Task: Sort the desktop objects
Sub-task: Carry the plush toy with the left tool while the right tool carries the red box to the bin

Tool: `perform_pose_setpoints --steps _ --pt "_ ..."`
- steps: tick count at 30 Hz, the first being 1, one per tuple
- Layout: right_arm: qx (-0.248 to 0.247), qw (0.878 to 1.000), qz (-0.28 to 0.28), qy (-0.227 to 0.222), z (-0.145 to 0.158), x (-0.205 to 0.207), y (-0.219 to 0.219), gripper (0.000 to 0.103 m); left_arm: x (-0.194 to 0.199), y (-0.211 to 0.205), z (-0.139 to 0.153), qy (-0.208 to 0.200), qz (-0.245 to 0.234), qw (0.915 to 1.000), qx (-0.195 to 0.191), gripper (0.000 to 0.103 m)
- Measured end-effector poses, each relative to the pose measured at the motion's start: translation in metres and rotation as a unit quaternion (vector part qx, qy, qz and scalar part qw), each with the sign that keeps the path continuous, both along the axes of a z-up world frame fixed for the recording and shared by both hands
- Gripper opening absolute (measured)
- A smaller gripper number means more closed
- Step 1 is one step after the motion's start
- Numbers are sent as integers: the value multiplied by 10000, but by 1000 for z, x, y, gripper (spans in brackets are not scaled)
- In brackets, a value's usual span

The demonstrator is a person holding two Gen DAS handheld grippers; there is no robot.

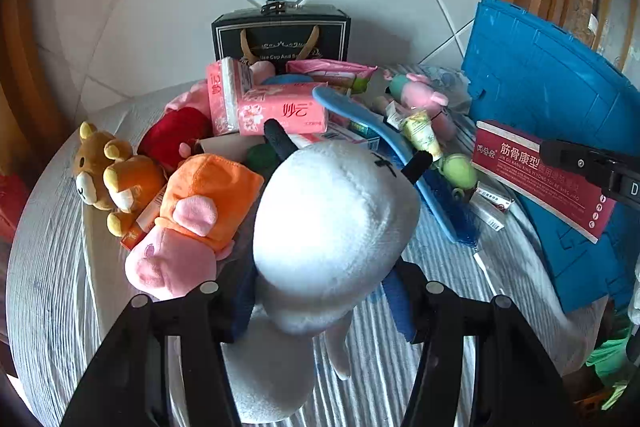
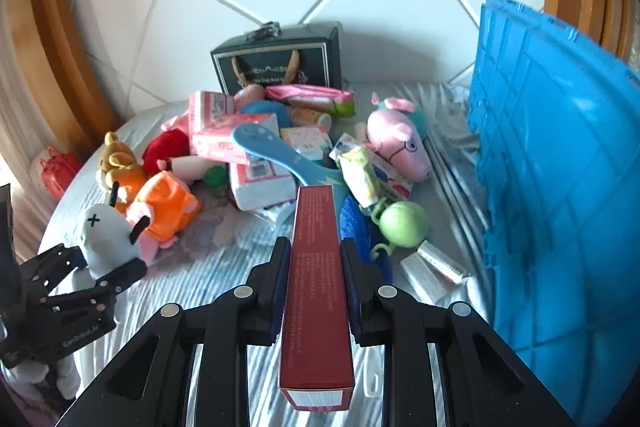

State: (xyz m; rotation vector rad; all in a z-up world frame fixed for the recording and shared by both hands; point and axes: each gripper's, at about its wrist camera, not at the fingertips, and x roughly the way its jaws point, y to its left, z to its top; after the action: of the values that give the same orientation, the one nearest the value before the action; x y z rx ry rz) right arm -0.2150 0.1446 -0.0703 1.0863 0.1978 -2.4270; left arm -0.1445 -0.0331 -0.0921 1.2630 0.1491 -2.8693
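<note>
Left gripper (image 1: 320,291) and right gripper (image 2: 316,291), jaws both clamped on loads.

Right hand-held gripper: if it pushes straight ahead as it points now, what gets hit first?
Likely the blue brush: the red box held by the right hand-held gripper already ends right at it. Depth is unclear.

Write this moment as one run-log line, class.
left claw: shut on white plush | right claw: shut on red box | both lifted over striped cloth | blue crate at right
</note>
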Motion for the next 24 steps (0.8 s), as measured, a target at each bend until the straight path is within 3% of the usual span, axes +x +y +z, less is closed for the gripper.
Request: perform_pose_setpoints --steps 15,20,24 --pt "-344 9910 -239 1271 111 54 74 25 -3 91 109 1049 -737 9917 78 55" --pt "-347 9861 -496 1546 146 55 115 25 -25 135 147 1073 -1157 9865 435 55" --pt "-266 9820 -729 1722 180 42 153 25 -46 177 182 1151 -1396 9822 502 55"
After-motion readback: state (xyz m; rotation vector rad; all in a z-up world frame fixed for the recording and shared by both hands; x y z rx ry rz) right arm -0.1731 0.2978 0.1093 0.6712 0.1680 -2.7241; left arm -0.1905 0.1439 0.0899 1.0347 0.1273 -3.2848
